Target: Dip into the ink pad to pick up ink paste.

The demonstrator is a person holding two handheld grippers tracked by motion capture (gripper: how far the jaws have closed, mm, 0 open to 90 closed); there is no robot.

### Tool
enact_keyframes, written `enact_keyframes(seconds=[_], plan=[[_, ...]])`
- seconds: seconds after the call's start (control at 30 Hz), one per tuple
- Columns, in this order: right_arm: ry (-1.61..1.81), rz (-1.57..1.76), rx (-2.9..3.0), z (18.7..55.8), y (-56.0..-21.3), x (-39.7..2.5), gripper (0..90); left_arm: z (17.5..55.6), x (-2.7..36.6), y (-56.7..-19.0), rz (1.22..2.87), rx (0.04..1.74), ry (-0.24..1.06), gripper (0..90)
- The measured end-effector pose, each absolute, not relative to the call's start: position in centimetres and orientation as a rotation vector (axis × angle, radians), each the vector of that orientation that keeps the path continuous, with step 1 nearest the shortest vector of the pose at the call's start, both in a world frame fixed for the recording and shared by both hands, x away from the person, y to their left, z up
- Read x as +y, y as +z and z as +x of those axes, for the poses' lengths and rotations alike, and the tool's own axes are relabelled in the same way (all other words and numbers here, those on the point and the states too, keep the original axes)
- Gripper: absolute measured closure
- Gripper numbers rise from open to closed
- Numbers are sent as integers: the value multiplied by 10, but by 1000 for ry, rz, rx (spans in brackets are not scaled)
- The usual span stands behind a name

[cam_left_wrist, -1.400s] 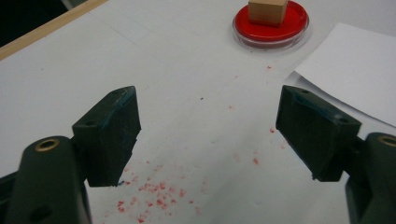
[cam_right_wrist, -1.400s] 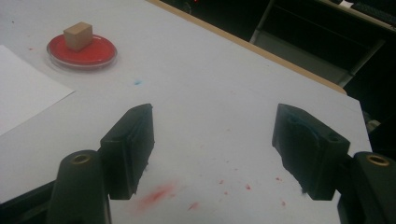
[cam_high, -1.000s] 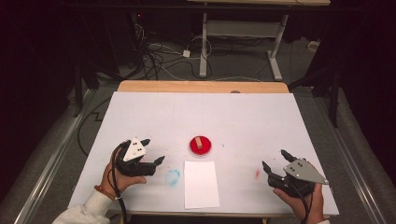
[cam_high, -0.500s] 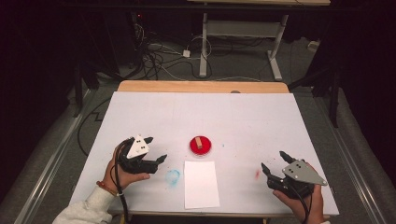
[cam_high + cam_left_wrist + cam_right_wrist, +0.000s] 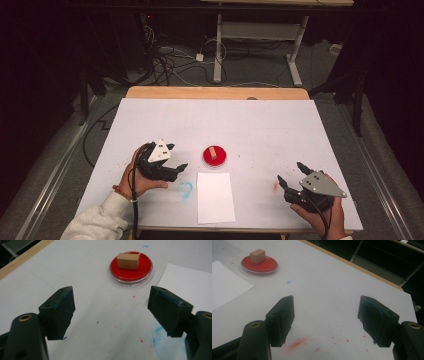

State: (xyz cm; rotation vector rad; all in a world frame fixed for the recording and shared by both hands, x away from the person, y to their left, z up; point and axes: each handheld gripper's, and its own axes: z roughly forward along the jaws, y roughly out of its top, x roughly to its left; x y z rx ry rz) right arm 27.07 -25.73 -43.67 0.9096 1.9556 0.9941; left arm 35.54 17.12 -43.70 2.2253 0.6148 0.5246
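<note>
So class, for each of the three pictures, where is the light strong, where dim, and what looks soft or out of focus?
High view: the table is evenly lit, the surroundings nearly black. Left gripper view: the wooden block on the red dish is fairly sharp, the near jaws dark and slightly soft. Right gripper view: soft light, grainy, the background dark.

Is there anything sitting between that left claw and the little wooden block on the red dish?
Nothing visible. The left claw is open and faces the wooden block on the red dish across bare, paint-flecked table. The white paper lies off to one side.
</note>
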Motion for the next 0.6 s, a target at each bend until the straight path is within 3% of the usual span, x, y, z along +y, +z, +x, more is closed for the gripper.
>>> enact_keyframes(seconds=[0.6], plan=[[987, 868, 2014, 276, -442, -250, 302, 408, 93, -449, 2347, 503, 365, 244]])
